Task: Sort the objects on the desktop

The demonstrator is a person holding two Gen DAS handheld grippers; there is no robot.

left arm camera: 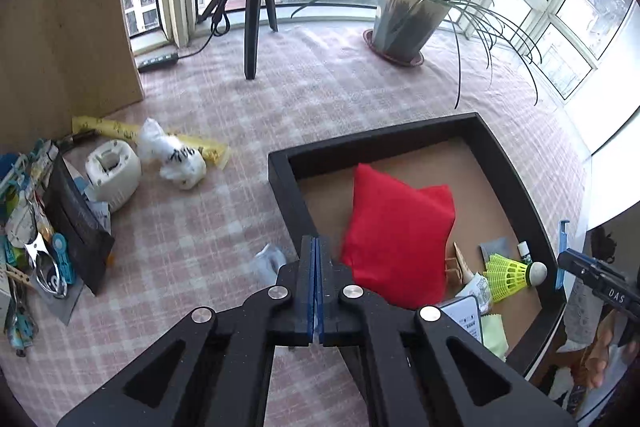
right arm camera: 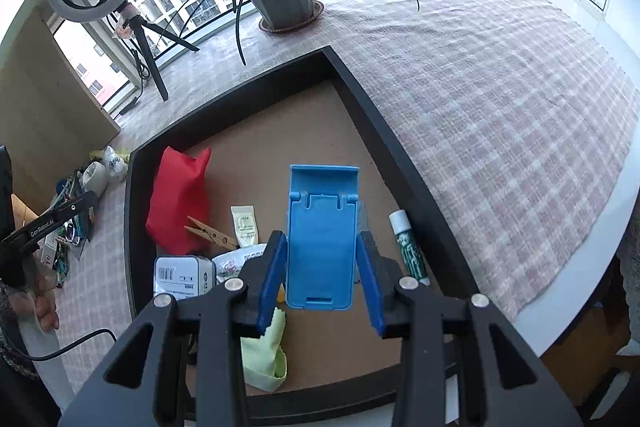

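Currently the right hand-held gripper (right arm camera: 322,269) hangs over the black tray (right arm camera: 400,151) with a blue phone stand (right arm camera: 322,239) between its fingers. The blue pads (right arm camera: 272,275) are spread; whether they touch the stand's edges cannot be told, so the grip is uncertain. The stand sits above the tray's near right part, with a green tube (right arm camera: 409,247) just beside it.

The left hand-held gripper (left arm camera: 316,287) is closed with nothing between its pads, hovering over the table (left arm camera: 192,227) at the tray's left wall.

Handling judgement:
- Phone stand: rigid, light moulded plastic with smooth faces, likely slippery. Take hold across the two long side edges, low on the body, away from the hinged flap at the top.
- Red pouch (right arm camera: 180,203): soft fabric that will sag; pinch a corner or a fold.
- Wooden clothespin (right arm camera: 210,233) and shuttlecock (left arm camera: 510,273): very light. Hold the shuttlecock by its cork, since the skirt looks easy to crush.

Unsorted items (left arm camera: 48,227) lie piled at the table's left, well apart from the tray.
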